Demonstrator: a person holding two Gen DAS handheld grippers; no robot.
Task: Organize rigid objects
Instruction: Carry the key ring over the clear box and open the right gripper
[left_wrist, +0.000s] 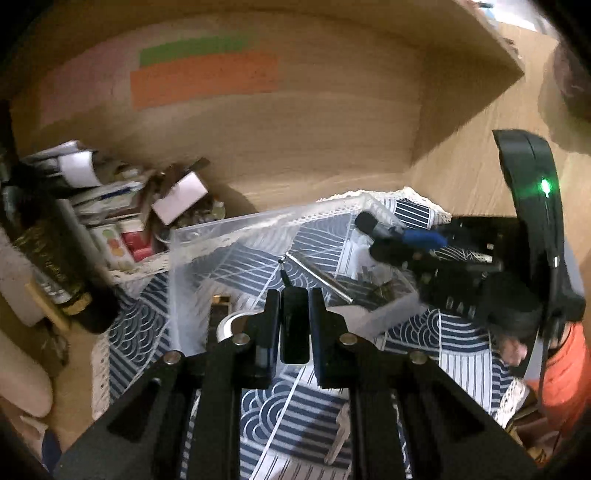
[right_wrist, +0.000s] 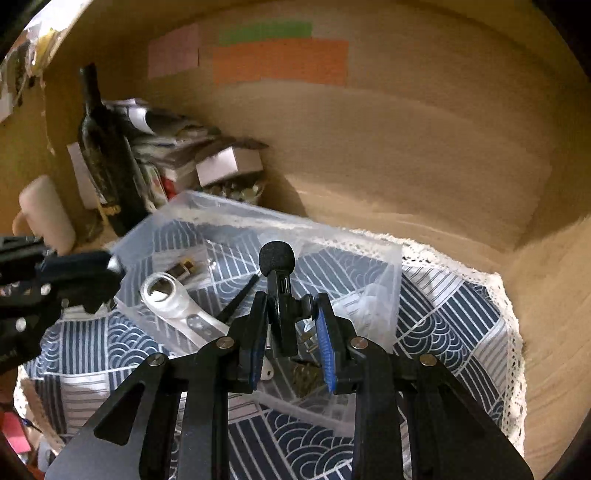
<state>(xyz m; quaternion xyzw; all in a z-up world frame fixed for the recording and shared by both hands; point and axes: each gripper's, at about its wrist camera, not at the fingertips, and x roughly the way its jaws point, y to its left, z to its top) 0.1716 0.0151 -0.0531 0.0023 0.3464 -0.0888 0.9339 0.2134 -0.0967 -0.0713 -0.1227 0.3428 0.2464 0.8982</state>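
Right gripper: jaws clamped on mic, being held over bin for dropping in | Left gripper: jaws clamped on black block, being held at bin's near edge

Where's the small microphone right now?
The microphone is between the right gripper fingers, its foam tip over the clear plastic bin; the left wrist view shows it at the bin's right side.

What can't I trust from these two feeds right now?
- Left wrist: the small black object in the left hand-held gripper is unidentifiable, masked by the fingers.
- Left wrist: the key is partly hidden by the gripper frame.
- Right wrist: small metal parts in the clear bin sit behind the right hand-held gripper holding the mini microphone.
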